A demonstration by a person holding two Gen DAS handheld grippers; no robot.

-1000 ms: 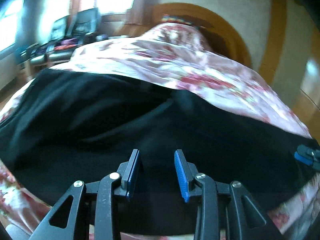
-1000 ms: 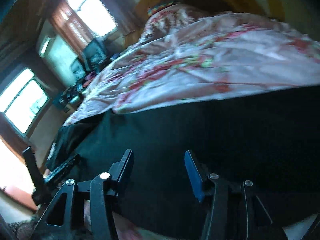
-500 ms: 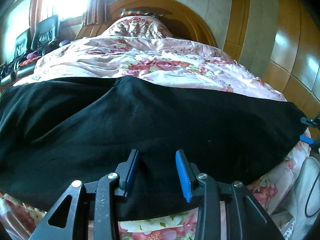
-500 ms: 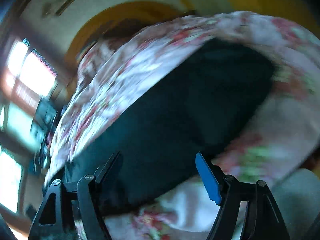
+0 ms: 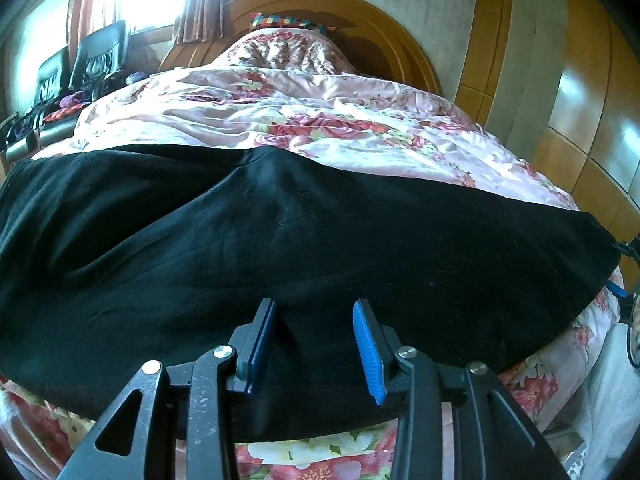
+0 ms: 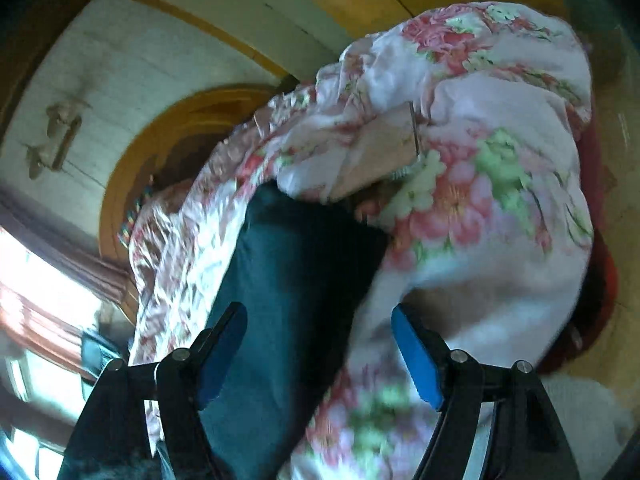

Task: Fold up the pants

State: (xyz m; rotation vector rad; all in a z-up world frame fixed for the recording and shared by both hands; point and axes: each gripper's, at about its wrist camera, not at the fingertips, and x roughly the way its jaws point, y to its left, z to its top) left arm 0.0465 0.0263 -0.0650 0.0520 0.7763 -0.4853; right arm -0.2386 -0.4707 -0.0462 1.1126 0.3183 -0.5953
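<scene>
Black pants (image 5: 304, 248) lie spread flat across the near end of a bed with a pink floral cover (image 5: 320, 116). My left gripper (image 5: 316, 344) is open and empty, just above the pants' near edge at the middle. My right gripper (image 6: 320, 354) is open wide and empty, tilted, above one end of the pants (image 6: 288, 280) at the bed's corner. In the left wrist view the right gripper's blue fingertips (image 5: 616, 290) show at the far right, beside the pants' right end.
A rounded wooden headboard (image 5: 400, 48) and a pillow stand at the far end. Black chairs (image 5: 96, 64) and a bright window are at the left. Wooden wall panels (image 5: 592, 92) run along the right. The cover drapes over the bed's corner (image 6: 500, 200).
Both grippers have pulled back from the pants towards the bed's near edge. The right gripper has opened wider and swung to the pants' end at the corner. The pants stay flat.
</scene>
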